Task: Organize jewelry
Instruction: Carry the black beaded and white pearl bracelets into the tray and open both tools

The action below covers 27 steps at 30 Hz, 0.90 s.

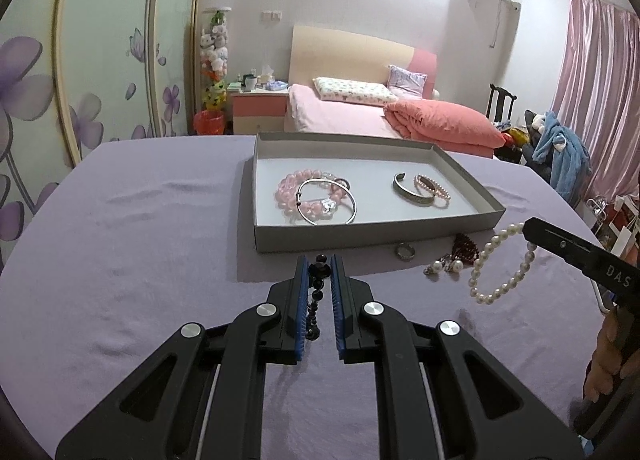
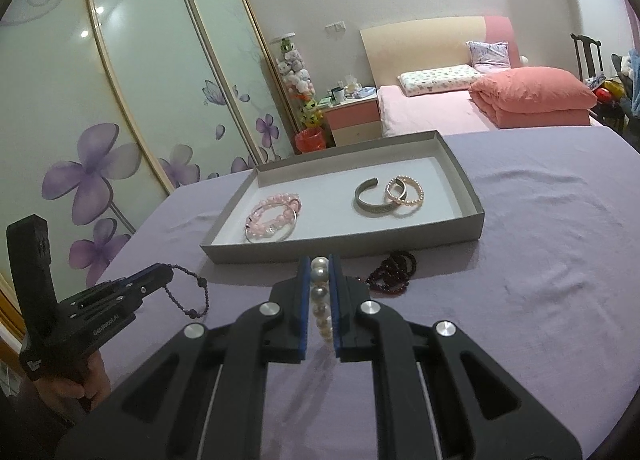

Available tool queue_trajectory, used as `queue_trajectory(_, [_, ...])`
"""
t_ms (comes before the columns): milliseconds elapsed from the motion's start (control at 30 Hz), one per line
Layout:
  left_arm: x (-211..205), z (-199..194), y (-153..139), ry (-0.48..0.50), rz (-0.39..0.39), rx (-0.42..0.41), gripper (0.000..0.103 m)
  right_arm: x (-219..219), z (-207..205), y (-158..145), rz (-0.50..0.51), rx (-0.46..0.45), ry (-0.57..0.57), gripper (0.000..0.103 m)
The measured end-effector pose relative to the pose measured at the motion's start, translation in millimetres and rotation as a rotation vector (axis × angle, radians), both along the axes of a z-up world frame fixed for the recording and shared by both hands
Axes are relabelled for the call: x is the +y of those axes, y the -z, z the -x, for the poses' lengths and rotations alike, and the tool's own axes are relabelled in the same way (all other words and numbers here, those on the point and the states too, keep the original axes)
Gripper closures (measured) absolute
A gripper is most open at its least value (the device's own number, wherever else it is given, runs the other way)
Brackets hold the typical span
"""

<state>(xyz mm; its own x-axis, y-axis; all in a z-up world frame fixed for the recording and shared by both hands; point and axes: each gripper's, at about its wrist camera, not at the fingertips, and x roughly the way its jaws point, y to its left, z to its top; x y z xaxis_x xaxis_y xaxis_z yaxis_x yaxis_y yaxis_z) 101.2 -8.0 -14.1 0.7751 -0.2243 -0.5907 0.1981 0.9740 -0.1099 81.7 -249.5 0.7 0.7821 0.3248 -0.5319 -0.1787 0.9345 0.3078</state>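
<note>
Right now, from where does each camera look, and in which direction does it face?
Left wrist: sits on the left hand-held gripper, faces the tray and bed; holds a black bead bracelet.
Right wrist: sits on the right hand-held gripper, faces the same tray; holds a pearl bracelet.
Shared: tray, purple cloth, each other's gripper.

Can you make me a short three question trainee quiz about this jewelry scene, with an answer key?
1. True or false: the left tool grips a dark beaded bracelet.
2. What does the right tool hold? A) pearl bracelet B) silver ring C) nothing
3. Where does the silver bangle lie?

Key: 1 true; 2 A; 3 in the gray tray, over the pink beads.
</note>
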Motion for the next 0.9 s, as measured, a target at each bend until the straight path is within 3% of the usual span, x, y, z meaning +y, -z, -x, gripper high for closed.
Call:
queue_trajectory(500, [-13.4, 19.6, -23.9, -0.019, -0.023, -0.154, 0.091, 12.8, 18.0, -24.9, 0.054, -0.156, 0.045, 0.093])
queue_trajectory(900, [-30.4, 29.5, -40.4, -0.035, -0.041, -0.283, 0.091, 27.8, 35.9, -53.1, 0.183, -0.377, 0.133, 0.093])
